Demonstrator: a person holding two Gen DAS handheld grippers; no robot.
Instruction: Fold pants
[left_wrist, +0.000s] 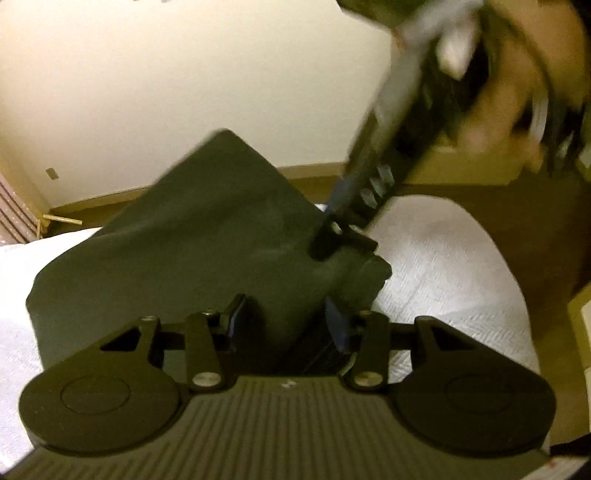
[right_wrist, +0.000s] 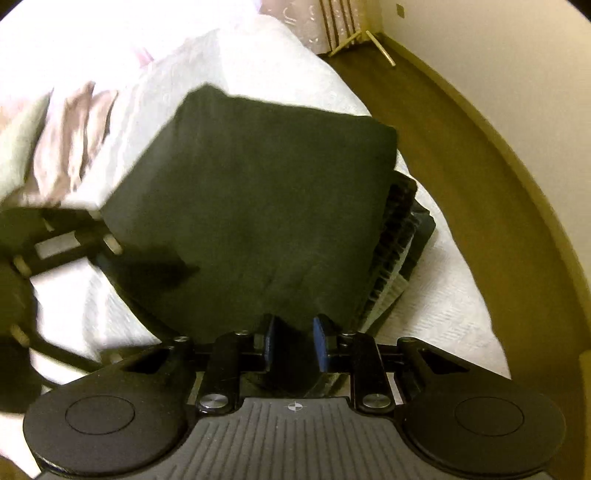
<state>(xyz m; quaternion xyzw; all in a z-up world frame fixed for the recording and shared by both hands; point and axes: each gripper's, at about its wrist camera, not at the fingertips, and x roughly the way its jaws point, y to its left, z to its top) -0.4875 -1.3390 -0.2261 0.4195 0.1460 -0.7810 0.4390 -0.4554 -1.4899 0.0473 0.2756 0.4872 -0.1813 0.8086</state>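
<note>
A white textured bedspread (right_wrist: 436, 306) covers the bed, with pale pinkish rumpled bedding (right_wrist: 74, 140) heaped toward its far end. Brown wood flooring (right_wrist: 461, 147) runs alongside, edged by a tan baseboard (right_wrist: 491, 122) under a cream wall (left_wrist: 166, 74). A light wooden stand (right_wrist: 369, 40) rests on the floor near striped curtains (right_wrist: 340, 22).

Pants (right_wrist: 251, 206) were dark matt cloth, soft-looking. Bed cover (left_wrist: 443, 258) was white cloth w/ woven herringbone texture. Right tool (right_wrist: 293, 343) was matt black plastic w/ ribbed housing, shiny metal screws, blue pads (right_wrist: 320, 343). Floor (right_wrist: 480, 192) looked like smooth brown wood.
</note>
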